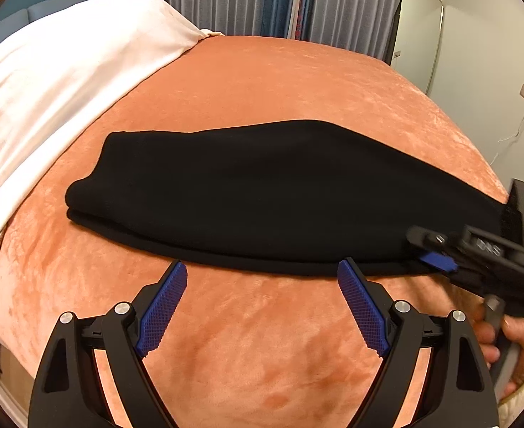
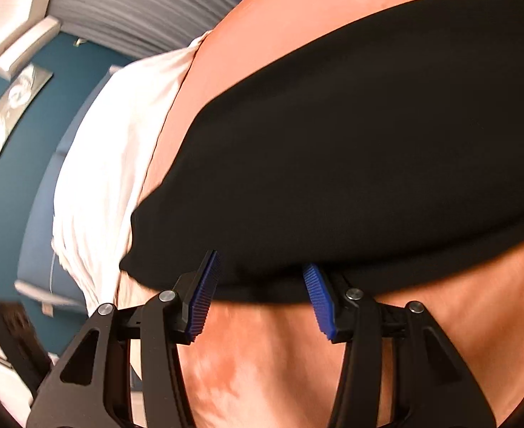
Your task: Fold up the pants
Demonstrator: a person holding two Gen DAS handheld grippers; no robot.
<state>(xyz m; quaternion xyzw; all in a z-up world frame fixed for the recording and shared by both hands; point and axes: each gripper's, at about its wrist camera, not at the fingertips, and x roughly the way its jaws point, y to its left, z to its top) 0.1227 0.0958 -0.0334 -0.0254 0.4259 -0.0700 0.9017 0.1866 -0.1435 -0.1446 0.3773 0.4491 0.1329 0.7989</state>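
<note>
1. The black pants lie on the orange bedspread as a long, flat bundle. At least two layers show at the rounded end, ahead and to the left of the left gripper.
2. Left gripper: jaws wide apart, nothing between them. The tips sit just short of the bundle's near edge, over bare bedspread.
3. Right gripper, in its own view: jaws apart, with the near edge of the pants at or between the fingertips. Whether the pads touch the cloth cannot be told; the frame is motion-blurred.
4. In the left view, the right gripper sits at the bundle's far right end, low at the cloth edge, with the person's hand behind it.
5. Judgement: lengthwise fold looks done, legs stacked one on the other, edges fairly even. The bundle is long, so at least one crosswise fold seems left.
6. Neither gripper is clamped on cloth, so the next fold has not begun.
7. A white sheet lies beyond the pants, to the left, apart from them.
</note>
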